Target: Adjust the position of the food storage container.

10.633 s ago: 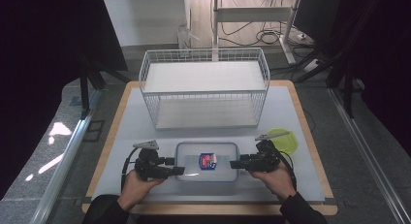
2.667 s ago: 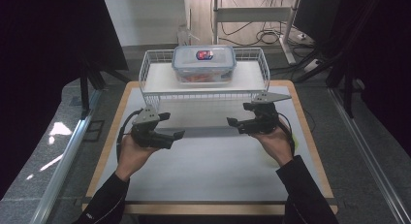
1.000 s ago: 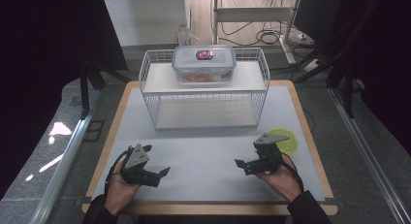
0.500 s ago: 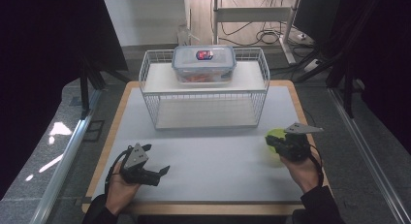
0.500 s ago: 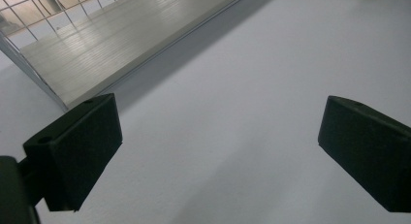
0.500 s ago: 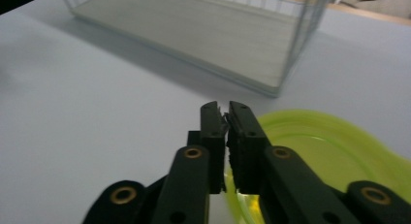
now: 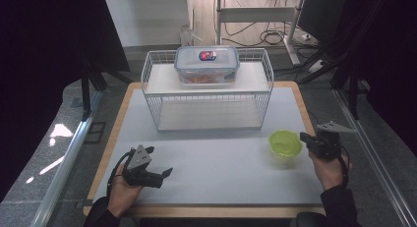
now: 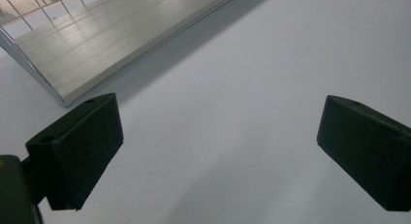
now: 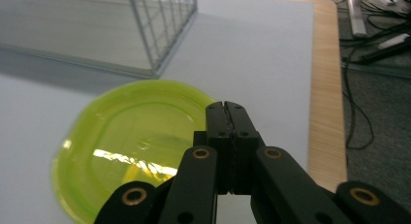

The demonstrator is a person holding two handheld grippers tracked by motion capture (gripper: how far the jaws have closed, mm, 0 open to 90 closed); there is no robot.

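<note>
High view: left gripper low at table's front-left, jaws apart, nothing between. Right gripper just beside green bowl's right rim. Lidded container on top of wire rack.

Left gripper view: jaws wide apart over bare table, rack corner behind.

Right gripper view: jaws pressed together at bowl's rim; can't tell if they pinch it.

A glossy, translucent green plastic bowl is sitting on a smooth matt white table edged in pale wood. At 12 o'clock, a white wire-metal rack is carrying a clear plastic container.
</note>
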